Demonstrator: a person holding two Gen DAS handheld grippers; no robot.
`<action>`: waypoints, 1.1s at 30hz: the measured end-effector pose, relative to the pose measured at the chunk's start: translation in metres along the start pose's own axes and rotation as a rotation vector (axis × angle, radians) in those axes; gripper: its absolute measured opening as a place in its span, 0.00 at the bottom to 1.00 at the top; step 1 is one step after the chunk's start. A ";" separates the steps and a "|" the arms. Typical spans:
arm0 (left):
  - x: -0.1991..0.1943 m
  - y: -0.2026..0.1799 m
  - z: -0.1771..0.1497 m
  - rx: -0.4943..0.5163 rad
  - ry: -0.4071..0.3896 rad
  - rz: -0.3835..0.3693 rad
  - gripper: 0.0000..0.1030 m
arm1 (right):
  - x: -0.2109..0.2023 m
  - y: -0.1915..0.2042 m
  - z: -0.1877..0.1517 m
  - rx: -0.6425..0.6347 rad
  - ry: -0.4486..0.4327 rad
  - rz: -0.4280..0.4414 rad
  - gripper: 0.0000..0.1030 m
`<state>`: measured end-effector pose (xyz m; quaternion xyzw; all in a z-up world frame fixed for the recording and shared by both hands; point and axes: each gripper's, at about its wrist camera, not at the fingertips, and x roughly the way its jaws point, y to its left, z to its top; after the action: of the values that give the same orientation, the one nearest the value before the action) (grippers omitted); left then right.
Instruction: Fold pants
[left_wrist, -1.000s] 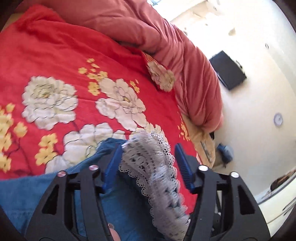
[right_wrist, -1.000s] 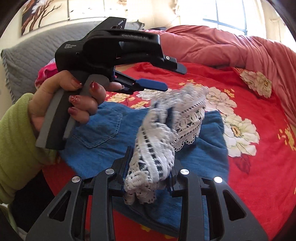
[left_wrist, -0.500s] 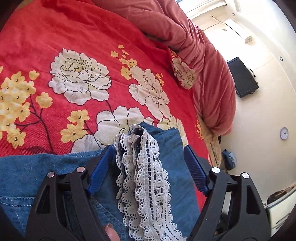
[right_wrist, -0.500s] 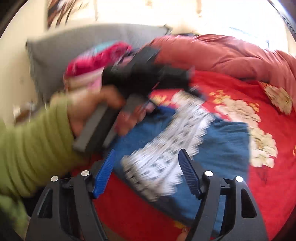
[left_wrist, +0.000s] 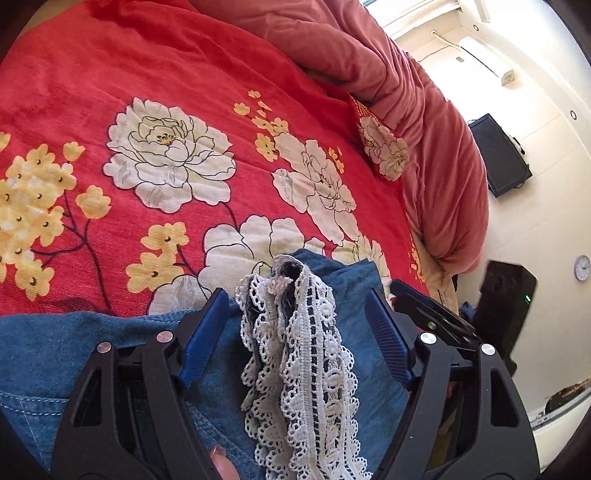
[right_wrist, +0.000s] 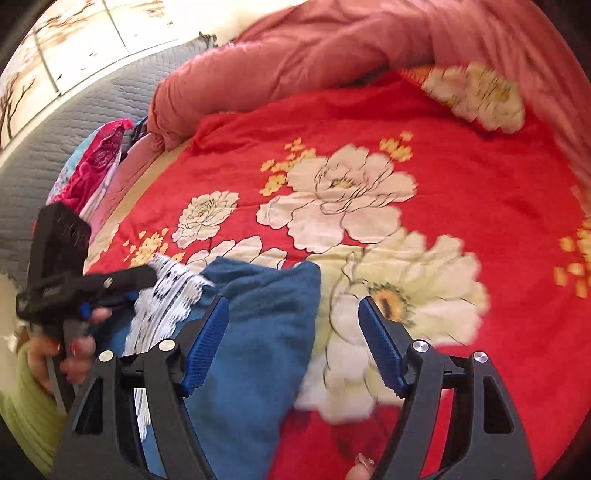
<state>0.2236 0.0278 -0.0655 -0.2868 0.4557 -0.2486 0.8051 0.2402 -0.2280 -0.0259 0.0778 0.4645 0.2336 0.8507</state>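
Lying folded on the red bedspread printed with white and yellow flowers (left_wrist: 155, 92), the blue denim pants with a white lace hem (left_wrist: 332, 295) are seen near the bed's close edge. In the left wrist view, the left gripper (left_wrist: 295, 332) is held with its blue-padded jaws spread apart on either side of the bunched lace hem (left_wrist: 310, 350); its jaws have just been opening, and the pads are not pressed on the lace that stands between them. In the right wrist view, the right gripper (right_wrist: 291, 339) is likewise spread wide, its jaws having just been opening, with nothing clamped: only the corner of the folded denim and the flowered bedspread are seen between its fingers. The lace is seen to the left there, under the left gripper held by a hand (right_wrist: 70, 354) in a green sleeve (right_wrist: 26, 413). A rumpled dusty-pink quilt (right_wrist: 332, 48) is heaped along the far side of the bed.
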 end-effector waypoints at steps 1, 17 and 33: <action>0.000 0.001 0.000 -0.001 0.000 0.002 0.65 | 0.006 -0.003 0.000 0.017 0.020 0.010 0.68; -0.001 -0.014 0.001 0.069 -0.033 0.100 0.16 | 0.012 0.030 0.002 -0.133 -0.046 -0.098 0.14; -0.052 -0.030 -0.008 0.125 -0.121 0.200 0.38 | -0.040 0.029 -0.028 -0.119 -0.134 -0.142 0.56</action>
<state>0.1891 0.0389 -0.0177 -0.2039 0.4163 -0.1773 0.8682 0.1892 -0.2239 -0.0014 0.0093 0.3960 0.1942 0.8974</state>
